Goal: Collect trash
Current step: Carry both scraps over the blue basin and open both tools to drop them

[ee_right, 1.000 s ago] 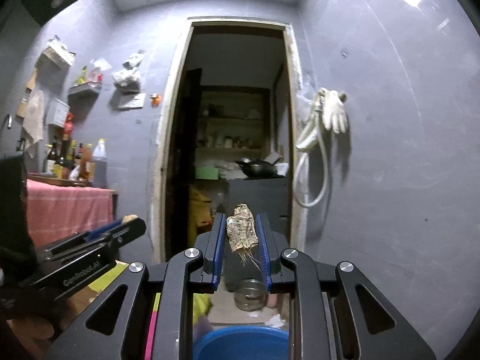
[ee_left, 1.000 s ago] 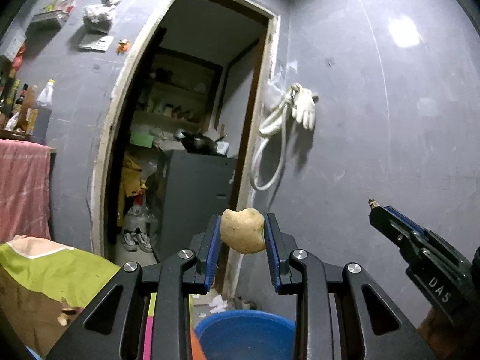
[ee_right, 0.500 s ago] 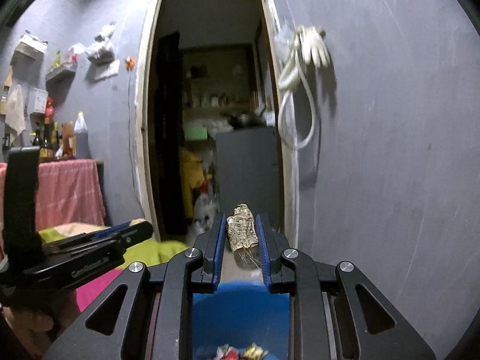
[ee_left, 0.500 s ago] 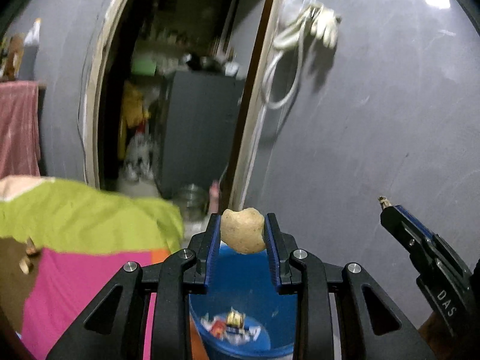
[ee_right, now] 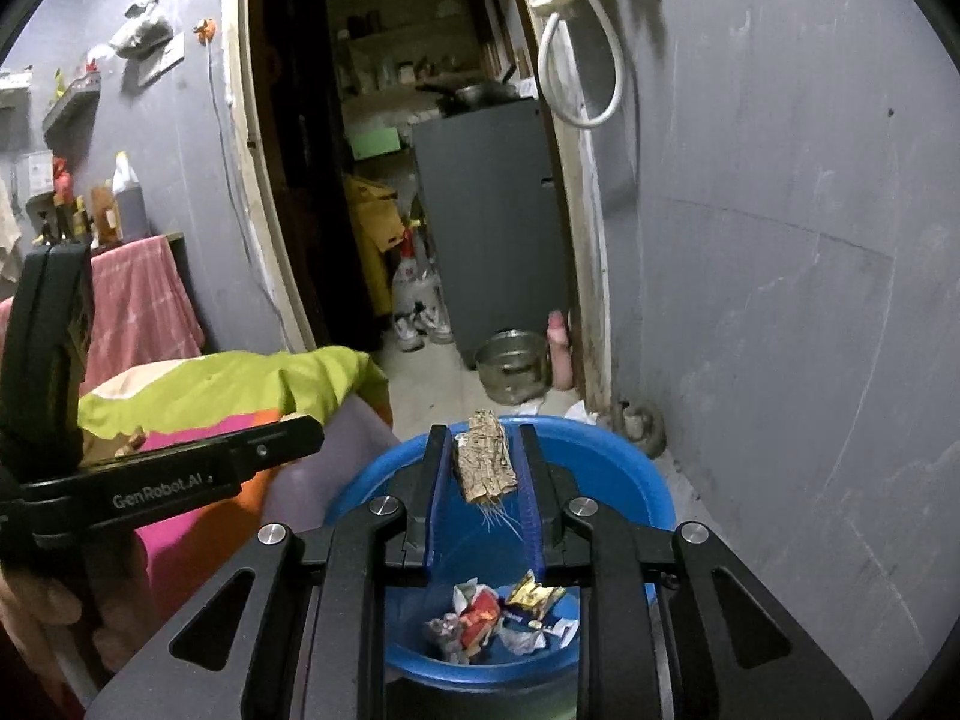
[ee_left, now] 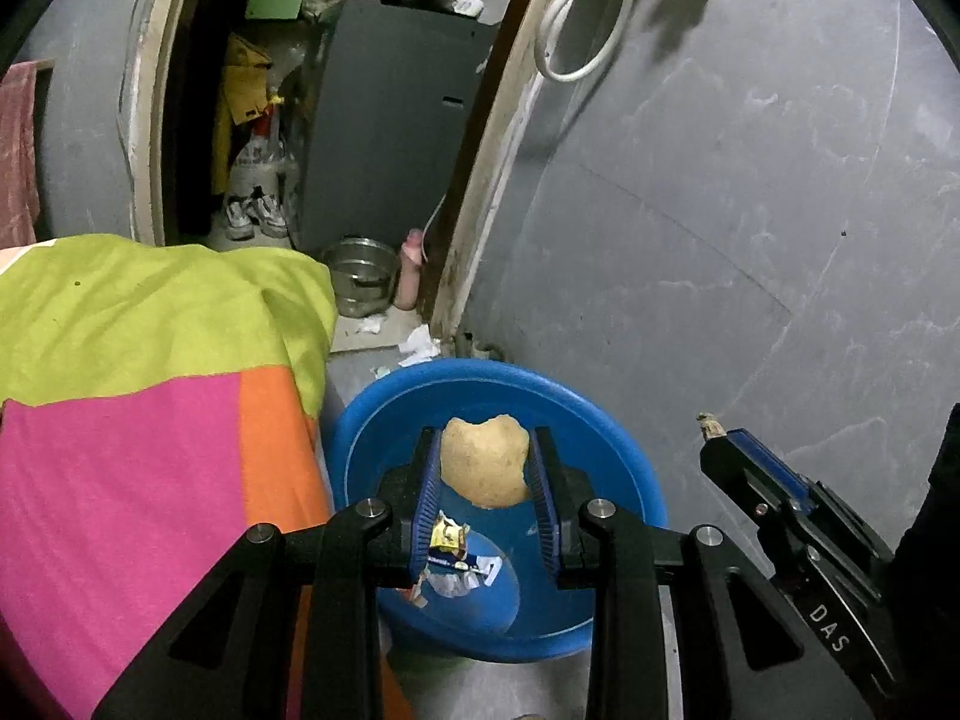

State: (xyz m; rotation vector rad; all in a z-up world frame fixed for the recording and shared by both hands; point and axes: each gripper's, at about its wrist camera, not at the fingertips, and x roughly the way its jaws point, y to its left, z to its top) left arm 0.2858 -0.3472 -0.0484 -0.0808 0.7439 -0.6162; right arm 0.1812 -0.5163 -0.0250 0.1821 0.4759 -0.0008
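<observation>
My left gripper (ee_left: 485,468) is shut on a pale tan, bitten-looking chunk (ee_left: 483,461) and hangs over a blue plastic tub (ee_left: 384,420) on the floor. Wrappers (ee_left: 451,552) lie in the tub's bottom. In the right wrist view my right gripper (ee_right: 485,465) is shut on a small dry, fibrous brown scrap (ee_right: 485,463) with thin strands hanging from it, also above the blue tub (ee_right: 636,480). Crumpled wrappers (ee_right: 501,615) lie inside. The right gripper (ee_left: 780,498) shows at the right of the left view, the left gripper (ee_right: 180,474) at the left of the right view.
A bed or table under a green, pink and orange cloth (ee_left: 138,372) stands left of the tub. A grey wall (ee_left: 720,210) runs along the right. Behind is a doorway with a grey cabinet (ee_left: 384,120), a metal pot (ee_left: 360,276), shoes (ee_left: 255,216) and paper scraps (ee_left: 420,342).
Both grippers have dropped and tilted down, so the view went from doorway and wall to the blue tub below. Each still grips its piece.
</observation>
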